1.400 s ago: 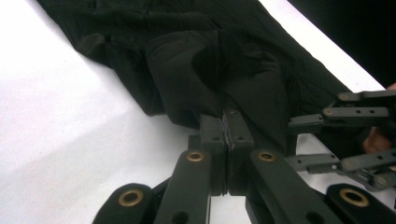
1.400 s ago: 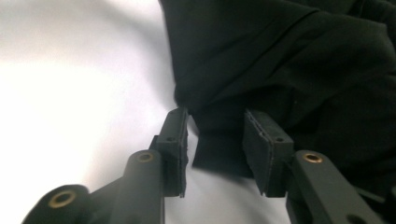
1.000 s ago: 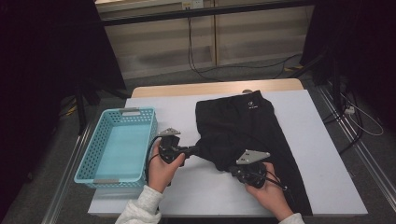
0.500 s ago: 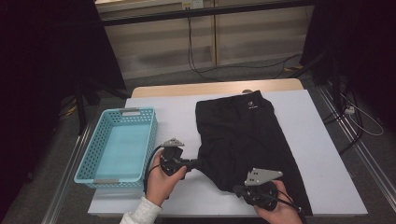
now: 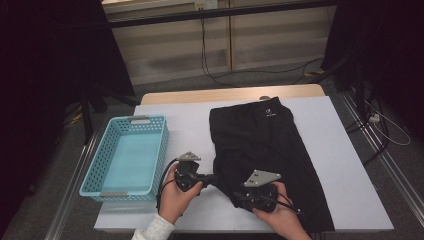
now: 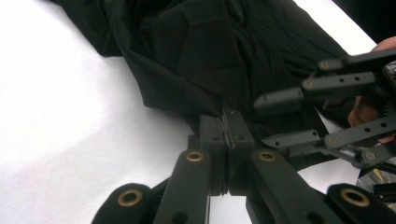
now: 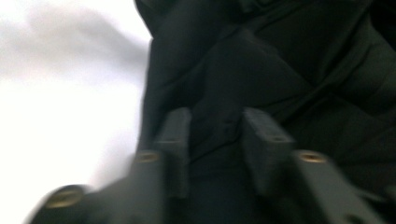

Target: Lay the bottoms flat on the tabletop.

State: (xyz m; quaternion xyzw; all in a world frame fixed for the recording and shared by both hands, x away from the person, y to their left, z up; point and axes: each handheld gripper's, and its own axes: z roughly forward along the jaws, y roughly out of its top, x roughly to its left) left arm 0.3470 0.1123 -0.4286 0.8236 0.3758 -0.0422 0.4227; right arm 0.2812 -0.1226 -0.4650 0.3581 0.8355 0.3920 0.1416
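I am working at a white table (image 5: pixel 340 165) with a pair of black shorts (image 5: pixel 265 145) lying flat on it. The shorts are on the right half of the table, with the waistband at the far end and the legs coming toward me. A little white logo (image 5: pixel 270 112) is sitting near the waistband.

My left gripper (image 5: pixel 216 178) is pinching the near left edge of the shorts. In the left gripper view, my two black jaws are pressing tight together, and a thin fold of the black cloth (image 6: pixel 224 109) is caught between their tips.

My right gripper (image 5: pixel 239 196) is lying just beside the left one, over the near corner of the shorts. Its jaws have just been opening. In the right gripper view the picture is blurry, but I am seeing a gap between the two jaws, with dark cloth (image 7: pixel 280 70) lying in that gap and under it. The pads are not squeezing it.

A light blue basket (image 5: pixel 97 172) is sitting on the left part of the table, near my left hand (image 5: pixel 175 197) and apart from the shorts.
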